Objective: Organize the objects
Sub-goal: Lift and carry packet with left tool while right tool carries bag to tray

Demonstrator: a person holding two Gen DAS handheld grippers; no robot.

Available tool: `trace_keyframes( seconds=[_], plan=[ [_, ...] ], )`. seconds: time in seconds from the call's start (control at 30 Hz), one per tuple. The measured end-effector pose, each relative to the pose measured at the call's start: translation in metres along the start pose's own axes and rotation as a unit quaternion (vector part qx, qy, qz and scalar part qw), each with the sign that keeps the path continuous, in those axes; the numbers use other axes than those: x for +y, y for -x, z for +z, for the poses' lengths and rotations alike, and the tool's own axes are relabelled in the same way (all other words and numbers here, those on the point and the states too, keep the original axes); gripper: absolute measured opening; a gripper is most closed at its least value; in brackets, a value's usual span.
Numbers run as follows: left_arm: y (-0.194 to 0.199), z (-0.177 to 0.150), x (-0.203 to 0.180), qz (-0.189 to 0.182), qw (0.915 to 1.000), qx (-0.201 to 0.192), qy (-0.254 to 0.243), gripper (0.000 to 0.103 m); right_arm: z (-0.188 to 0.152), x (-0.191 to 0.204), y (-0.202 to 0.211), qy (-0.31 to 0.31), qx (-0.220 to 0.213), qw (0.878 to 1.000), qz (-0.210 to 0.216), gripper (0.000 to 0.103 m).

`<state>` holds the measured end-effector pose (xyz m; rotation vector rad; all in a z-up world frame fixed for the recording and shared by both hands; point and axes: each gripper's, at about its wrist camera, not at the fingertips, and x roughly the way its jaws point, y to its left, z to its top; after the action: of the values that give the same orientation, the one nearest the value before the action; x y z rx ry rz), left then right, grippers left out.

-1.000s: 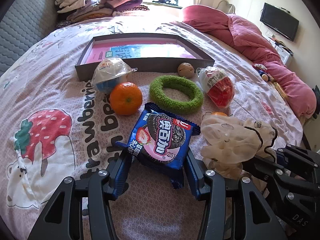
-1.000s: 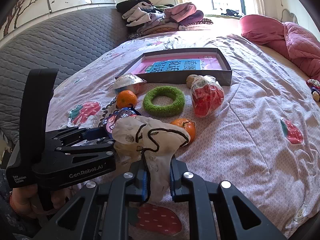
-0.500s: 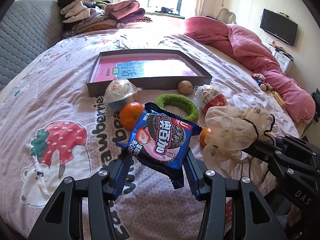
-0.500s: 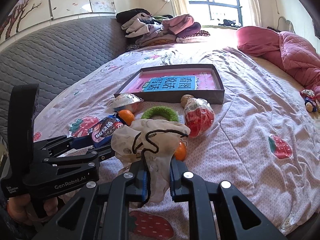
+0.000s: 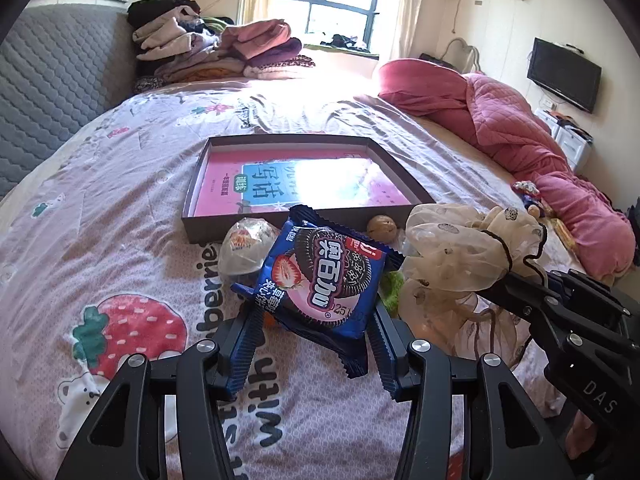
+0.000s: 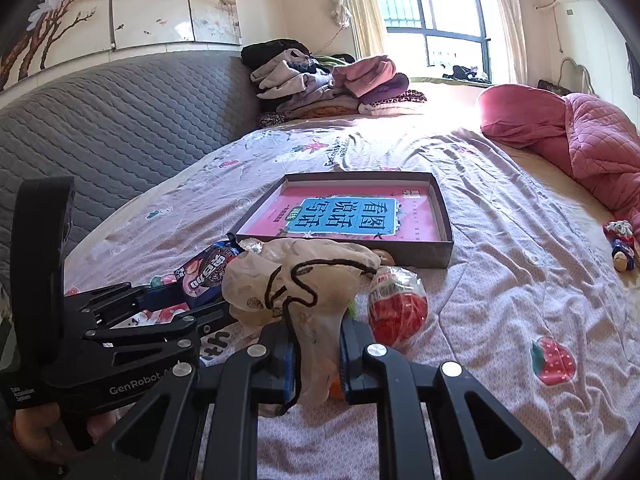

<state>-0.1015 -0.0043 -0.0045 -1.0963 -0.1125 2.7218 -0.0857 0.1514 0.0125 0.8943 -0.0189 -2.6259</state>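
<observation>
Gripping strawberry Oreo pack [image 5: 326,276], left gripper [image 5: 316,344]; right gripper [image 6: 316,350] clamping sheer pouch [image 6: 304,280].

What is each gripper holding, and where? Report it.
Left gripper: cookie packet, clamped by its lower end. Right gripper: sheer drawstring bag, pinched at its gathered lower part.
</observation>
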Motion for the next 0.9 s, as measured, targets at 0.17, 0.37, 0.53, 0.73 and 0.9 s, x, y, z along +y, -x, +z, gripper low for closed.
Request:
trace_keyframes(
  seconds=[0.17,0.37,0.53,0.73,0.9],
  plan=[
    [-0.010,0.023,0.006,0.017,0.9997,-0.016,0.003,0.053,0.022,-0.007,-0.014,0.008,-0.012,1.000,-0.012,0.017],
    [-0.030,0.054,0.019,0.034,0.9991,-0.023,0.009,0.053,0.053,-0.024,-0.034,0.012,-0.028,0.999,-0.028,0.017],
    [-0.050,0.077,0.031,0.051,0.9984,-0.021,0.015,0.053,0.075,-0.040,-0.056,0.024,-0.029,0.999,-0.037,0.017],
    [-0.084,0.099,0.044,0.062,0.9978,0.000,0.024,0.053,0.090,-0.064,-0.102,0.028,0.002,0.999,-0.046,0.017],
    [-0.113,0.116,0.052,0.076,0.9965,0.022,0.026,0.053,0.096,-0.080,-0.136,0.027,0.029,0.998,-0.039,0.017]
  ],
)
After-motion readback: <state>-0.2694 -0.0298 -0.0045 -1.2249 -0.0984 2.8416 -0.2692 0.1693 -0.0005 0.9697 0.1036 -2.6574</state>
